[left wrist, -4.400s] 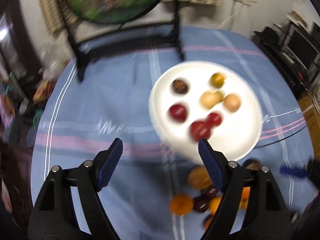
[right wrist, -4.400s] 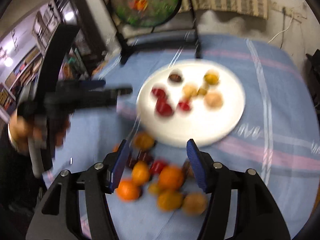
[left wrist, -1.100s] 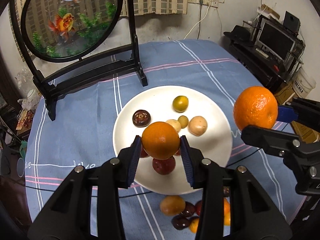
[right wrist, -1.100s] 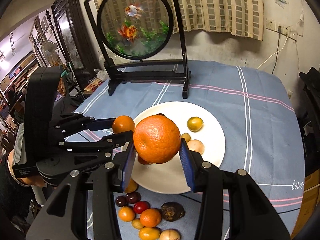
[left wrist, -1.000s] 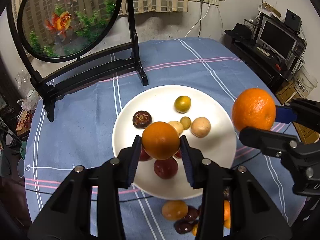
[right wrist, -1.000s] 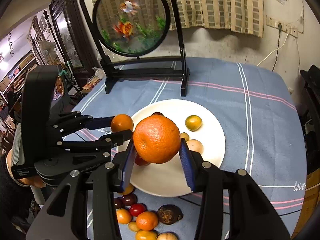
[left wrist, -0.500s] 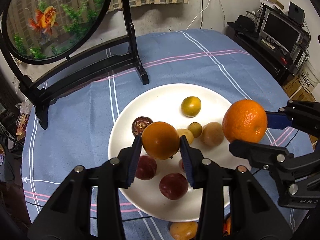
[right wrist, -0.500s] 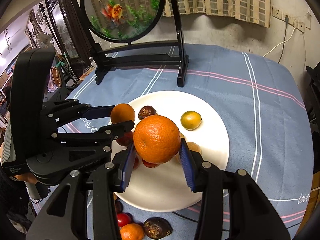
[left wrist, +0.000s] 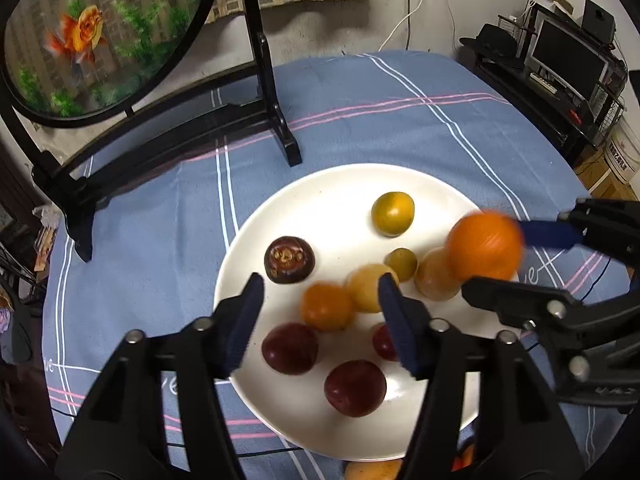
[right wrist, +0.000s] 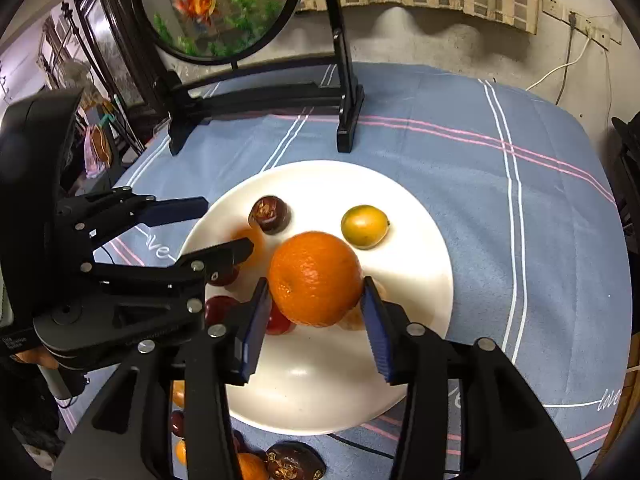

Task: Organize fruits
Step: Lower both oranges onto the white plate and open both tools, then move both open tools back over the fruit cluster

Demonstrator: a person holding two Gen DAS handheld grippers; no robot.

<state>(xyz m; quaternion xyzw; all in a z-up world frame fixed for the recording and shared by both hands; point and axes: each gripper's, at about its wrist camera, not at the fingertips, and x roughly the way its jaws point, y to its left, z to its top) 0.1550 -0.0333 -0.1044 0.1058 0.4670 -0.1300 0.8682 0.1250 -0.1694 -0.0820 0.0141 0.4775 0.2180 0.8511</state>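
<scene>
two oranges over the white plate, one let go and one gripped

the left gripper [left wrist: 320, 320] stands with its jaws spread apart above the white plate [left wrist: 336, 196], and a small orange [left wrist: 326, 306], blurred, sits between and just beyond its fingertips, touching neither pad. the right gripper [right wrist: 316, 312] is clamped on a large orange [right wrist: 315, 278], both blue pads pressed to its sides, held above the plate's middle. a dark brown fruit [right wrist: 270, 214] and a yellow-green fruit [right wrist: 364, 226] lie on the plate beyond it.
</scene>
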